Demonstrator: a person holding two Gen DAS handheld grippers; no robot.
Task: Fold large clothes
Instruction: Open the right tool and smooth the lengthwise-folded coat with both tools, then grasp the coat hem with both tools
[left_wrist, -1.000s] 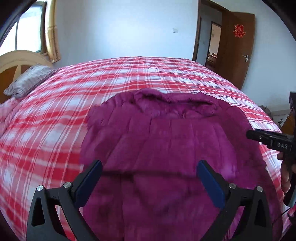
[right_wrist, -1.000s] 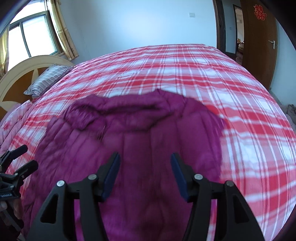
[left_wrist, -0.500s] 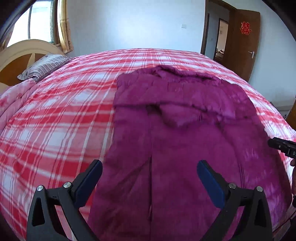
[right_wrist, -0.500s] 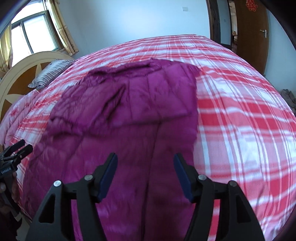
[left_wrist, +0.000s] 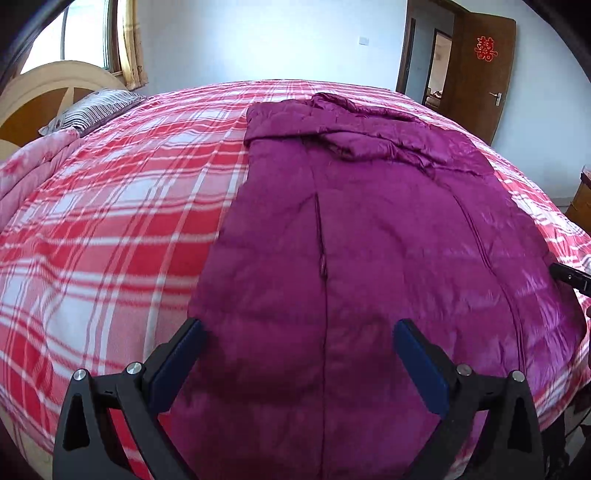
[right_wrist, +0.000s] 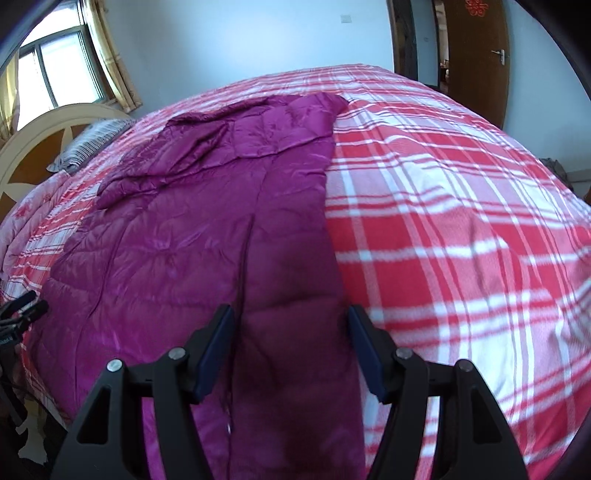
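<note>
While both grippers hover open, the jacket (left_wrist: 369, 236) now lies spread flat.

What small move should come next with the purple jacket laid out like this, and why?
Probably lower both onto the near hem and pinch it. The purple jacket lies flat on the plaid bed, and the left hand-held gripper and right hand-held gripper are open above it, holding nothing.

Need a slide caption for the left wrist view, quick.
Open left hand-held gripper above a magenta puffer jacket spread on a red plaid bedspread.
</note>
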